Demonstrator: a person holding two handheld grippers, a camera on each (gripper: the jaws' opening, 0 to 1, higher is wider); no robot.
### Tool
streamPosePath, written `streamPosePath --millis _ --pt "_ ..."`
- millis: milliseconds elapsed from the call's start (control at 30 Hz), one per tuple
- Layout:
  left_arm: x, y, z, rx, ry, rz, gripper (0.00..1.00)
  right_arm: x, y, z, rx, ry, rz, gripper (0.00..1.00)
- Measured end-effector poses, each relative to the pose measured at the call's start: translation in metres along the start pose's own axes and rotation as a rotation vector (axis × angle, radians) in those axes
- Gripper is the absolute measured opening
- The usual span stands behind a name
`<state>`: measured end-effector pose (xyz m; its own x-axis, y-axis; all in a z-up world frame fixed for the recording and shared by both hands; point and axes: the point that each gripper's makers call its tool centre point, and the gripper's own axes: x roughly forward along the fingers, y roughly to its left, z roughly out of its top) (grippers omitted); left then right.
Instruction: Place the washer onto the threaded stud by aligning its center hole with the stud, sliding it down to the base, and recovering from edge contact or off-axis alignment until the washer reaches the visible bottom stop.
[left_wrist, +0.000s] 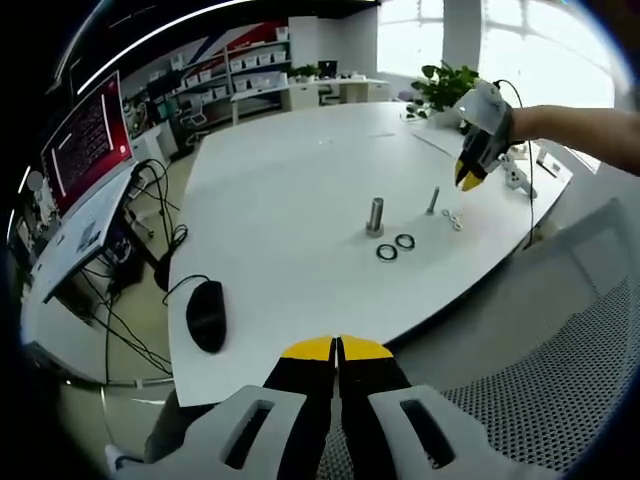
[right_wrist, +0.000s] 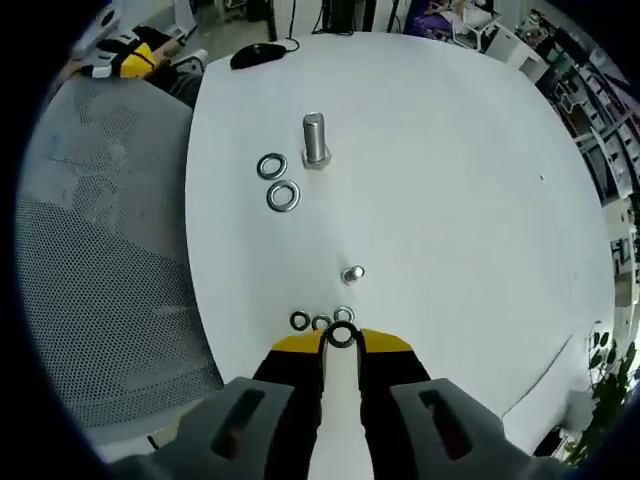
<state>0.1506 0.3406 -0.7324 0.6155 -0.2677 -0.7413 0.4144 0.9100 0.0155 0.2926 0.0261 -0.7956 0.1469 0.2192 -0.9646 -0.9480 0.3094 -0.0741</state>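
In the right gripper view a small dark washer sits between the yellow tips of my right gripper, which is shut on it above the table. Just ahead stands the thin threaded stud, upright and bare. Three more small washers lie near the tips. From the left gripper view the right gripper hangs above and to the right of the thin stud. My left gripper is shut on nothing, off the table's near edge.
A thick bolt stands upright with two large washers beside it on the white table. A black mouse lies at the table's corner. A mesh chair is alongside the table; a monitor and cables are at the left.
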Motion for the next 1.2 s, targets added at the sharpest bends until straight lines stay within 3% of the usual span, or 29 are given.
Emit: streamPosePath --millis 467,1200 --pt "0.000 0.000 0.000 -0.001 -0.002 0.001 0.00 0.006 -0.005 0.028 -0.012 -0.095 -0.073 0.14" --pt "0.000 0.000 0.000 -0.004 0.002 0.001 0.00 0.031 -0.014 0.026 0.007 -0.053 -0.052 0.14"
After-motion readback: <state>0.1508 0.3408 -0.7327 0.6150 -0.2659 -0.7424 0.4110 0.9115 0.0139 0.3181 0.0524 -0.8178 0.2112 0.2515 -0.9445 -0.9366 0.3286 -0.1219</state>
